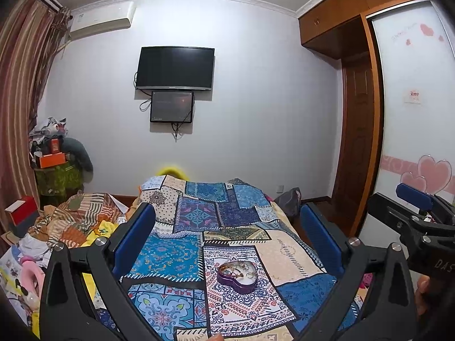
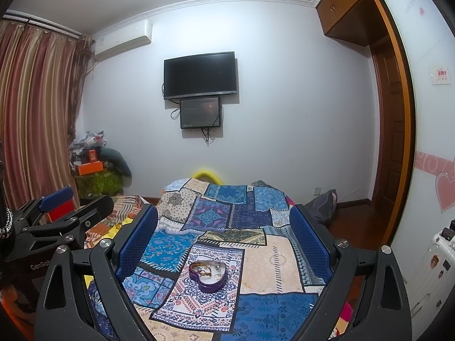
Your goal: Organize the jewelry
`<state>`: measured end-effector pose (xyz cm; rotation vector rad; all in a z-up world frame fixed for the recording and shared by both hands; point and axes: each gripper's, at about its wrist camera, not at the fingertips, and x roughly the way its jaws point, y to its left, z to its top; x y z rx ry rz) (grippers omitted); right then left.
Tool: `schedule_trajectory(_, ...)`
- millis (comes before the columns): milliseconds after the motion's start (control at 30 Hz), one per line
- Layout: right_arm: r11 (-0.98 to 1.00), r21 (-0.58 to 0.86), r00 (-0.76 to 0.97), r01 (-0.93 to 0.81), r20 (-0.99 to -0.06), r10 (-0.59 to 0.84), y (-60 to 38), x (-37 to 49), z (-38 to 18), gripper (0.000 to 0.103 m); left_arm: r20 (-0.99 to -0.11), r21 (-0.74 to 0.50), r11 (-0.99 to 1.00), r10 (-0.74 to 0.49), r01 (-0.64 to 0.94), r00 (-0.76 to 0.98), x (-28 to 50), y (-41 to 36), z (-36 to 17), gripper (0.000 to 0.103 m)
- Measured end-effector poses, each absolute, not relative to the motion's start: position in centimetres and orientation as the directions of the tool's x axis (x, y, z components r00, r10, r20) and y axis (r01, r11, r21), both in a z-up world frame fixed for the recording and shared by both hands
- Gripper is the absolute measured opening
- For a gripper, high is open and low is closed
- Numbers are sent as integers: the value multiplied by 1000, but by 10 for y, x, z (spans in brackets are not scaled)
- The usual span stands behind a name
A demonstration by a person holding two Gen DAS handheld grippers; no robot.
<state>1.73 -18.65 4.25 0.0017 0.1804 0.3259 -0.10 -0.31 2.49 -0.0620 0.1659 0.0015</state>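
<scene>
A purple heart-shaped tin [image 1: 238,275] with several pieces of jewelry tangled inside sits open on the patchwork cloth [image 1: 182,253] on the bed; it also shows in the right wrist view [image 2: 208,275]. My left gripper [image 1: 227,227] is open and empty, held above and short of the tin. My right gripper [image 2: 224,227] is open and empty too, likewise above the tin. Each gripper shows at the edge of the other's view: the right one [image 1: 409,207] and the left one [image 2: 57,207].
A heap of clothes and toys [image 1: 57,233] lies left of the cloth. A TV [image 1: 175,68] hangs on the far wall. A wooden wardrobe [image 1: 364,113] with a sliding door stands right. A white suitcase [image 2: 435,258] is at the right edge.
</scene>
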Motion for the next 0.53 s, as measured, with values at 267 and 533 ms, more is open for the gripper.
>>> schedule_trajectory(267, 949, 34, 932, -314, -182, 315, -187, 22, 42, 93, -175, -62, 998, -10, -1, 984, 3, -4, 23, 102)
schedule_trajectory(533, 948, 32, 927, -316, -202, 315, -186, 31, 35, 93, -195, -65, 998, -6, -7, 981, 16, -1, 17, 102)
